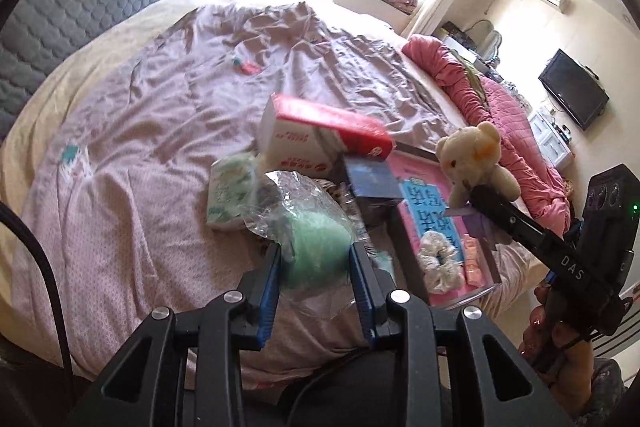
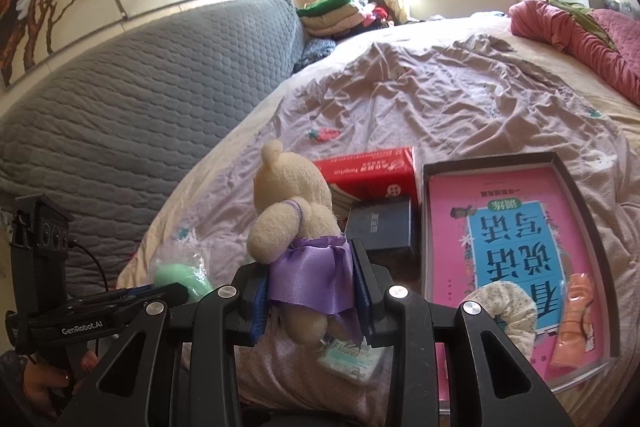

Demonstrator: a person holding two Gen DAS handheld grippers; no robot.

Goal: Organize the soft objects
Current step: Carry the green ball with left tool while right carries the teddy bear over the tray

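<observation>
Two tools gripping | left tool (image 1: 314, 259): green sponge (image 1: 316, 247) | right tool (image 2: 312, 287): teddy bear (image 2: 296, 223)

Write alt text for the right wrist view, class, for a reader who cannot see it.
The right gripper holds a cream teddy bear in a purple skirt above a bed. Behind it lie a red box, a dark box and a tray holding a pink book.

Left tongs (image 1: 316, 263) clamp bagged green ball (image 1: 316, 247); right tongs (image 1: 478, 193) grip teddy (image 1: 472, 155).
</observation>
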